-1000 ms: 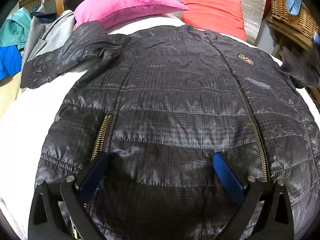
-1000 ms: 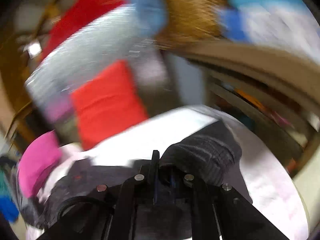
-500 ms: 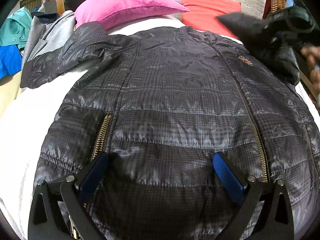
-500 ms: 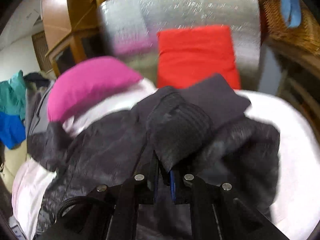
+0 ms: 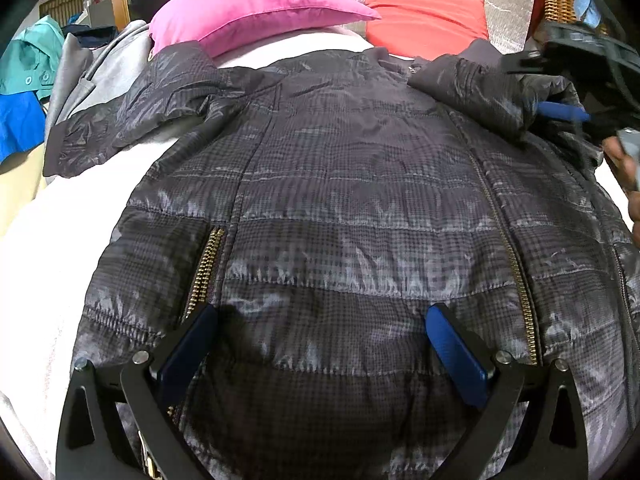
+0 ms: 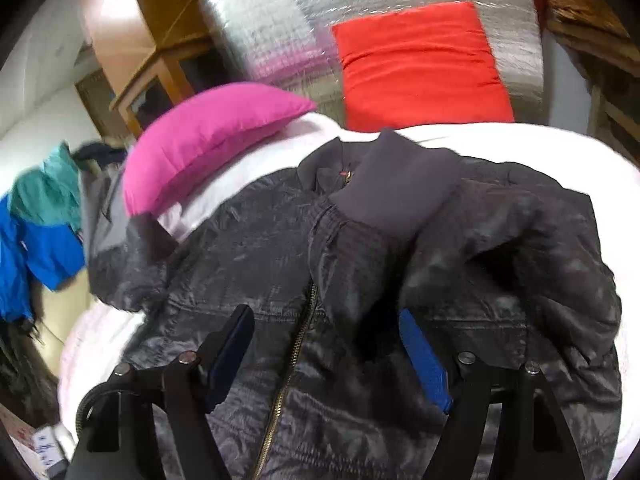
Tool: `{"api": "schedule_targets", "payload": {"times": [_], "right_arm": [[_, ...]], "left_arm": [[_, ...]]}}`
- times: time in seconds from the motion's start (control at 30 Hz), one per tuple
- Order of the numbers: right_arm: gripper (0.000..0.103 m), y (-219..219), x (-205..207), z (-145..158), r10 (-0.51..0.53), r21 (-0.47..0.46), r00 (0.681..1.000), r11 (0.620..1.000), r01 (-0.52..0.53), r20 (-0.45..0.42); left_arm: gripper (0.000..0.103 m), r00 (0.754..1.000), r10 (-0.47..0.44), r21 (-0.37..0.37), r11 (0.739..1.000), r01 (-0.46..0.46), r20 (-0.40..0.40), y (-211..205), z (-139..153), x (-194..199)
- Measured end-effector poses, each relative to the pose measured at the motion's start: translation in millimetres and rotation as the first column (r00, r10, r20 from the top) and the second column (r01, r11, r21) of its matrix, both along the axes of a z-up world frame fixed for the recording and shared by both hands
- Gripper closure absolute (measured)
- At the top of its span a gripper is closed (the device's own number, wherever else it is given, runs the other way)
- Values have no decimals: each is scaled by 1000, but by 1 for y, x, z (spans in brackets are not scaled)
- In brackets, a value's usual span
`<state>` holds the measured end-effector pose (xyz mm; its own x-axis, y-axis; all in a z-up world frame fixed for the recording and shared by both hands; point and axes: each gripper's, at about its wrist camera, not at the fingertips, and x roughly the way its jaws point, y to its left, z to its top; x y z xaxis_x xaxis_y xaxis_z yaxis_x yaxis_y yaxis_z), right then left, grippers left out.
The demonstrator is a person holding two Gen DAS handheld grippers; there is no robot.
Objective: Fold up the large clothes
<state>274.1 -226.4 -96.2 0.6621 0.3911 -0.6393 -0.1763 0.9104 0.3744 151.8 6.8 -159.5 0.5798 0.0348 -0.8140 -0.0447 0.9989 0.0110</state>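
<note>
A dark quilted jacket (image 5: 340,208) lies zipped and face up across a white bed (image 5: 52,248), its collar toward a pink pillow (image 5: 256,8) and a red cushion (image 5: 424,12). The left tool (image 5: 320,340) hovers wide open over the hem, gripping nothing. The right tool (image 6: 324,344) is opening above the folded-in sleeve (image 6: 400,216), which seems to lie loose between its blue pads, though blur makes contact hard to judge.
</note>
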Motion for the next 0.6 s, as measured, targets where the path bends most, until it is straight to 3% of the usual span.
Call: {"api": "schedule_targets", "payload": {"times": [0.13, 0.27, 0.43, 0.6], "right_arm": [[25, -44, -28, 9, -48, 143, 998, 989, 41, 40], [24, -90, -67, 3, -159, 255, 984, 957, 135, 76], [24, -115, -105, -13, -207, 312, 973, 935, 165, 105], [24, -124, -114, -27, -214, 336, 972, 926, 172, 92]], "left_arm": [[0, 1000, 6, -29, 1000, -6, -9, 3, 23, -1], [0, 995, -45, 16, 999, 44, 85, -18, 76, 17], [0, 976, -175, 134, 978, 157, 131, -90, 120, 95], [0, 976, -212, 211, 957, 197, 51, -142, 110, 165]]}}
